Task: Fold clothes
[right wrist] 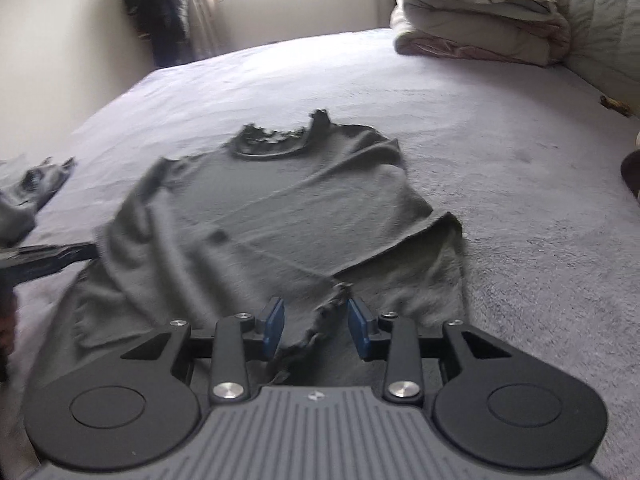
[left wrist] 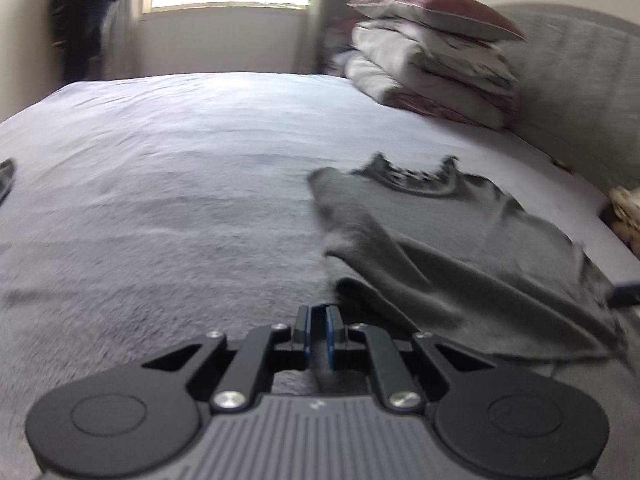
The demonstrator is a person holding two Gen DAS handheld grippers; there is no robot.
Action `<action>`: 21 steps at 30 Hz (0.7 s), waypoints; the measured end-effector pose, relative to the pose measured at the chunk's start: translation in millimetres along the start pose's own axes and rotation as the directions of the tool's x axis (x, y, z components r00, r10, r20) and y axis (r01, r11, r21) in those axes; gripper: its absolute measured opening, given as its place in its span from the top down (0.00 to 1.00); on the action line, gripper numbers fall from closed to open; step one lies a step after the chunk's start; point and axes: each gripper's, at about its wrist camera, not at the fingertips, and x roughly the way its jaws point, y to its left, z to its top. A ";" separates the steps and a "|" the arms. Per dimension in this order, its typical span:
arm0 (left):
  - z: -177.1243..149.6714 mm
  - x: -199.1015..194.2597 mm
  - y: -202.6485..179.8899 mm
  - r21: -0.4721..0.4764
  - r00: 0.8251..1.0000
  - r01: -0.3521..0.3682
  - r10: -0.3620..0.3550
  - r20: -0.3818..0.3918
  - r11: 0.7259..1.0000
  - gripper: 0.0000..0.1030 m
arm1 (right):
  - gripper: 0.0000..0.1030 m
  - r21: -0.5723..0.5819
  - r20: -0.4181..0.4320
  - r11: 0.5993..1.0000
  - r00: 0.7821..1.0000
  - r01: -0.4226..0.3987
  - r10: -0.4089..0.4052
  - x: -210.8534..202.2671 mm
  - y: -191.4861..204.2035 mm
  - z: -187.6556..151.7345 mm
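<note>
A grey top (right wrist: 280, 216) lies on the bed (right wrist: 500, 184), neck end far from the cameras and bottom edge close to them. One side part looks folded in over the middle already, with a straight edge running across it, so the folding has begun but is not done. The near part is bumpy and loose, and the top has not been made into a small neat shape. I think more folds are left, and then smoothing. The right gripper (right wrist: 316, 330) is let go: its blue pads (right wrist: 274, 328) stand apart, and a frilly bit of the bottom edge lies between them with nothing pressing on it. The left gripper (left wrist: 319, 330) is squeezed tight at the left side of the top. A dark strip sits between its pads, which may be cloth, but the blur makes it hard to be sure it is holding the top. Another dark piece of clothing (right wrist: 36, 184) waits at the left edge of the bed, not folded as far as I can see. A stack of bedding (right wrist: 476, 20) sits at the far corner by the headboard (right wrist: 600, 20). There is no basket or box in view to put clothes in.
</note>
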 end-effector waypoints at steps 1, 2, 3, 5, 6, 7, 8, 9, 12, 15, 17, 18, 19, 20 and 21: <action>0.9 -0.4 -0.3 0.010 1.000 0.018 -0.018 -0.002 1.000 0.91 | 0.64 0.002 -0.006 1.000 1.000 0.007 -0.006 5.7 -0.7 1.4; 1.7 -0.6 -1.0 0.019 0.999 0.032 -0.032 -0.002 0.999 0.88 | 0.64 0.001 -0.006 1.000 1.000 0.015 -0.015 10.5 0.1 1.2; 2.4 -0.6 -1.9 0.027 0.999 0.044 -0.044 0.000 0.999 0.85 | 0.64 -0.010 -0.006 1.000 1.000 0.017 -0.017 15.6 2.4 0.8; 2.8 0.9 -4.4 0.038 0.999 0.053 -0.053 0.000 0.998 0.75 | 0.78 -0.047 0.000 0.999 1.000 0.026 -0.026 22.3 8.6 0.1; 2.7 2.7 -5.8 0.043 0.999 0.050 -0.050 -0.003 0.998 0.73 | 0.94 -0.066 0.008 0.997 0.999 0.034 -0.034 23.9 11.8 -0.2; 2.7 4.7 -7.2 0.048 0.999 0.046 -0.046 -0.006 0.998 0.73 | 0.94 -0.075 0.019 0.996 0.999 0.045 -0.044 22.1 13.4 0.6; 2.3 6.9 -8.9 0.055 0.999 0.039 -0.038 -0.011 0.998 0.73 | 0.94 -0.083 0.031 0.995 0.998 0.057 -0.055 20.3 15.0 1.4; 1.8 9.3 -10.6 0.062 0.999 0.030 -0.029 -0.016 0.998 0.73 | 0.95 -0.077 0.048 0.995 0.997 0.068 -0.064 15.3 13.5 2.7; 0.6 12.1 -15.8 0.083 1.000 0.001 0.000 -0.016 0.997 0.73 | 0.95 -0.049 0.099 0.994 0.991 0.097 -0.092 -0.6 7.1 6.9; 0.9 12.7 -18.6 0.098 1.000 -0.017 0.019 -0.016 0.995 0.73 | 0.95 -0.018 0.123 0.989 0.982 0.144 -0.141 -13.6 -2.0 9.7; 0.7 12.7 -19.5 0.103 1.000 -0.024 0.026 -0.017 0.994 0.73 | 0.95 -0.010 0.125 0.983 0.976 0.183 -0.180 -18.5 -7.2 10.4; 0.6 12.8 -19.8 0.104 0.999 -0.027 0.029 -0.017 0.994 0.73 | 0.95 -0.010 0.114 0.979 0.973 0.203 -0.201 -18.4 -9.9 10.1; 0.6 12.9 -19.8 0.103 0.999 -0.029 0.031 -0.018 0.994 0.73 | 0.95 -0.010 0.103 0.975 0.970 0.223 -0.221 -18.2 -12.6 9.9; 0.9 12.4 -19.4 0.101 0.999 -0.032 0.034 -0.019 0.994 0.73 | 0.95 -0.014 0.091 0.968 0.965 0.249 -0.247 -16.2 -13.9 9.7; 1.2 11.9 -19.1 0.100 0.999 -0.036 0.039 -0.020 0.994 0.73 | 0.95 -0.026 0.082 0.962 0.959 0.273 -0.271 -14.0 -15.3 8.9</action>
